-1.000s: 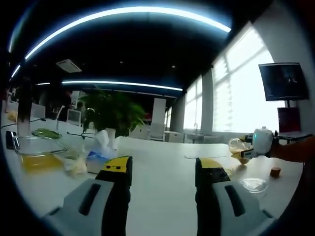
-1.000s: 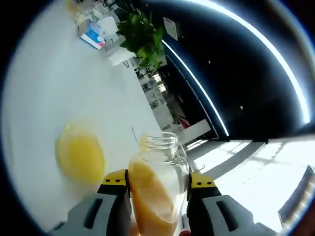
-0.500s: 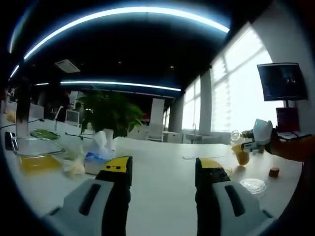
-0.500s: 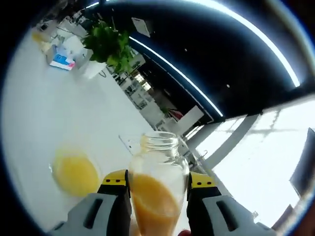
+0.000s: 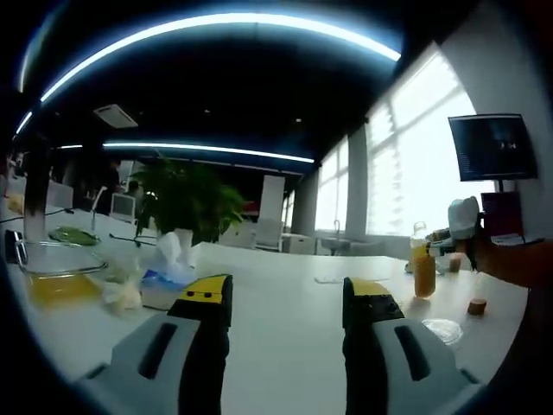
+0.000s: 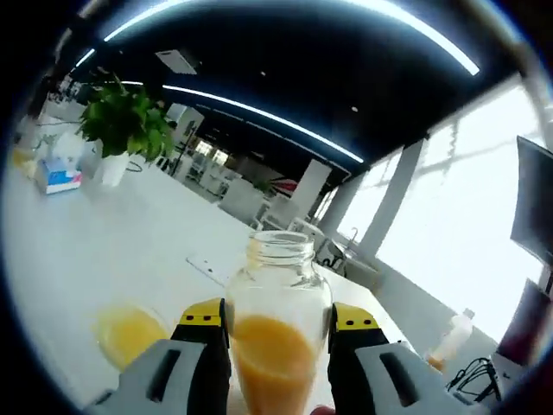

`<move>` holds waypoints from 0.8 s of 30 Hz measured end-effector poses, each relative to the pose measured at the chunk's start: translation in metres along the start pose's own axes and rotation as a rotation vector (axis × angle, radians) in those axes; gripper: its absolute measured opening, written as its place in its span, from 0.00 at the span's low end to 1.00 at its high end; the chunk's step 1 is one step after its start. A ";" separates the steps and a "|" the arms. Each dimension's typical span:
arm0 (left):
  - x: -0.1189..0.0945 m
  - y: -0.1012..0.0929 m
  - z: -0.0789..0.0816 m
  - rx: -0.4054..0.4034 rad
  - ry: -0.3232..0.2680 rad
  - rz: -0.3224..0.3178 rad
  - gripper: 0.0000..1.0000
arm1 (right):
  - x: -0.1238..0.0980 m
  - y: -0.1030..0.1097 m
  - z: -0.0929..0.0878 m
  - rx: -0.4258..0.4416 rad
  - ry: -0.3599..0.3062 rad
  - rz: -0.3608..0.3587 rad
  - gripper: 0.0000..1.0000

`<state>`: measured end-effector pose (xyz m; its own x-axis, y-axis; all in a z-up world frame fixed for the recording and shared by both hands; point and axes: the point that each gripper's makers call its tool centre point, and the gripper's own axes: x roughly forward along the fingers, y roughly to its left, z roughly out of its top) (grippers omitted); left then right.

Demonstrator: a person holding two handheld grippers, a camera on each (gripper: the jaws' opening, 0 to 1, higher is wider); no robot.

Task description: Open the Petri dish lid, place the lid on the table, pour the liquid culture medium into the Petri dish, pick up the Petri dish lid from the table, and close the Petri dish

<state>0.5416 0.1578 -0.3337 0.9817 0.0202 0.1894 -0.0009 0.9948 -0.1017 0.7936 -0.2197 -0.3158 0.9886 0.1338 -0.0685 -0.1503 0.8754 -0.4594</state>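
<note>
Now the right gripper [image 6: 278, 327] pinches the glass bottle [image 6: 278, 333] of orange culture medium upright between its jaws, with the filled Petri dish [image 6: 128, 334] lying low to its left on the white table [image 6: 104, 251]. Judging by that, pouring looks done, so the lid [image 5: 442, 328] comes next: it lies flat on the table just right of the left gripper [image 5: 285, 303], whose jaws stand spread and empty, making that the nearer one
</note>
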 end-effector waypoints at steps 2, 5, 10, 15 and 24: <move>0.000 -0.001 0.000 0.001 0.000 -0.003 0.43 | -0.001 -0.005 -0.002 0.046 0.007 -0.017 0.39; 0.000 -0.003 0.002 0.001 -0.004 -0.006 0.43 | -0.003 -0.015 -0.005 0.108 0.016 -0.047 0.39; 0.000 -0.003 0.003 0.004 -0.005 -0.005 0.43 | -0.010 -0.026 -0.010 0.184 0.022 -0.073 0.40; 0.001 -0.004 0.004 0.004 -0.007 -0.007 0.42 | -0.011 -0.036 -0.017 0.255 0.037 -0.102 0.40; 0.000 -0.007 0.006 0.005 -0.010 -0.010 0.42 | -0.019 -0.046 -0.026 0.350 0.048 -0.134 0.40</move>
<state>0.5400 0.1514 -0.3276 0.9798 0.0116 0.1997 0.0075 0.9955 -0.0945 0.7817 -0.2748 -0.3159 0.9973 -0.0069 -0.0735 -0.0033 0.9905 -0.1375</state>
